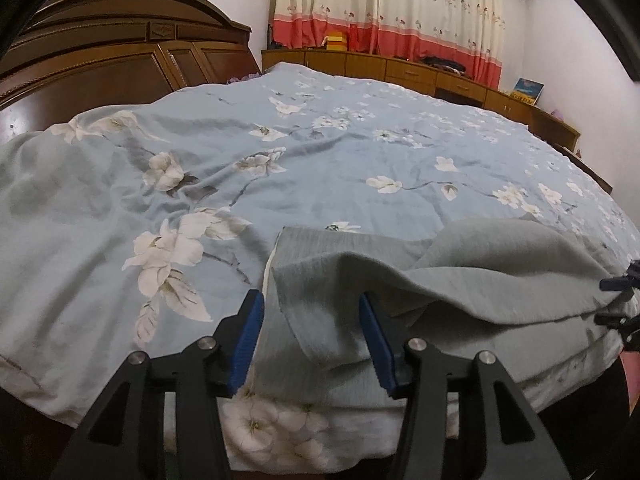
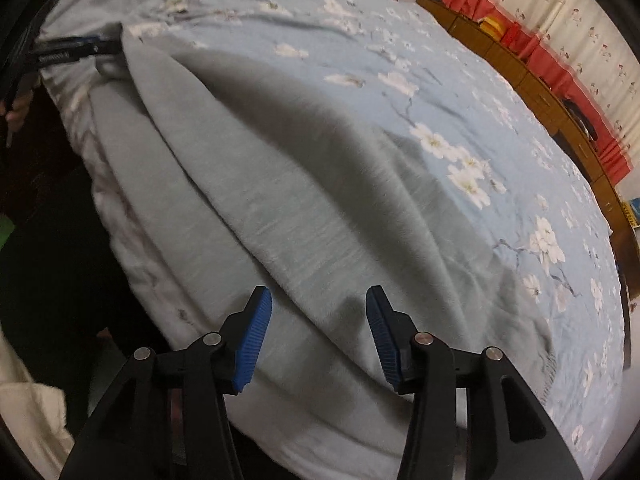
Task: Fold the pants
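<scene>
Grey-green pants (image 1: 460,272) lie along the near edge of the bed, loosely doubled with a raised fold. My left gripper (image 1: 310,308) is open, its blue pads either side of the pants' left end, with cloth lying between them. My right gripper (image 2: 318,304) is open over the other end of the pants (image 2: 300,184), with cloth between its pads. The left gripper also shows in the right wrist view (image 2: 76,50) at the far end of the pants. The right gripper's tips show at the left view's right edge (image 1: 620,280).
The bed has a blue floral cover (image 1: 320,152). A wooden headboard (image 1: 100,60) stands at the left. A low wooden cabinet (image 1: 420,70) runs along the far side under red-and-cream curtains (image 1: 380,12). The bed edge drops off just below the grippers.
</scene>
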The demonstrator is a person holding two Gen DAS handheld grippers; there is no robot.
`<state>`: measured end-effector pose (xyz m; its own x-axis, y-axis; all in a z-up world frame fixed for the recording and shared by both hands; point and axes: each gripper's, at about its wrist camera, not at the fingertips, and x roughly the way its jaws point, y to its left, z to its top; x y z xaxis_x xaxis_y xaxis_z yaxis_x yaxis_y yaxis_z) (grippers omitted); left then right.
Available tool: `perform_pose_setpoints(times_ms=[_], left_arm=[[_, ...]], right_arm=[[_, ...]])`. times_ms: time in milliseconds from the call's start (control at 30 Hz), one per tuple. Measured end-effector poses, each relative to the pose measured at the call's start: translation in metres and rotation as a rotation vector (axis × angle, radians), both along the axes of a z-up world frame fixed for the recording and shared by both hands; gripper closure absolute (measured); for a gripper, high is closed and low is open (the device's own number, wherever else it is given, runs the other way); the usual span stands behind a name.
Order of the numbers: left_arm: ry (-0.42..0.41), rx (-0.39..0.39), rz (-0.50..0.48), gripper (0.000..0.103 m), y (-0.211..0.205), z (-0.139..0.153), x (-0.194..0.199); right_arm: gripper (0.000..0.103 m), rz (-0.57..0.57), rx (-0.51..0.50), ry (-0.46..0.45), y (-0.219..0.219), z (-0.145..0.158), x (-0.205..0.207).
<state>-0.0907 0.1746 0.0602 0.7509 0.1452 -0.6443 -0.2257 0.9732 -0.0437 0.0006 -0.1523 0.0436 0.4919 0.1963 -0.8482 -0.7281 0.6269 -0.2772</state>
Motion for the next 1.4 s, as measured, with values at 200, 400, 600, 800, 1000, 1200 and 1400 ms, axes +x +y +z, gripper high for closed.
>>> perform_pose_setpoints(times_ms=[200, 400, 600, 800, 1000, 1200, 1400], left_arm=[[0.003, -0.021, 0.038, 0.053, 0.004, -0.005, 0.01], [-0.021, -0.045, -0.003, 0.083, 0.005, -0.002, -0.005], [0.032, -0.056, -0.027, 0.074, 0.003, -0.022, -0.034], [0.05, -0.091, 0.007, 0.07, 0.015, -0.027, -0.065], [0.003, -0.085, 0.038, 0.063, 0.032, -0.002, -0.083], [-0.022, -0.111, -0.012, 0.062, 0.024, 0.015, -0.043], [0.083, -0.125, -0.061, 0.062, 0.004, -0.011, 0.022]], right_arm=[[0.099, -0.056, 0.057, 0.028, -0.004, 0.006, 0.01], [0.1, 0.009, 0.05, -0.012, -0.028, 0.038, -0.018], [0.099, 0.04, -0.067, 0.046, -0.034, 0.008, -0.033], [0.096, 0.024, -0.102, 0.083, -0.032, -0.002, -0.029], [0.085, -0.005, -0.017, 0.037, -0.044, 0.03, -0.037], [0.077, -0.145, 0.136, 0.002, -0.054, 0.042, -0.019], [0.077, -0.231, 0.219, 0.014, -0.05, 0.02, -0.01]])
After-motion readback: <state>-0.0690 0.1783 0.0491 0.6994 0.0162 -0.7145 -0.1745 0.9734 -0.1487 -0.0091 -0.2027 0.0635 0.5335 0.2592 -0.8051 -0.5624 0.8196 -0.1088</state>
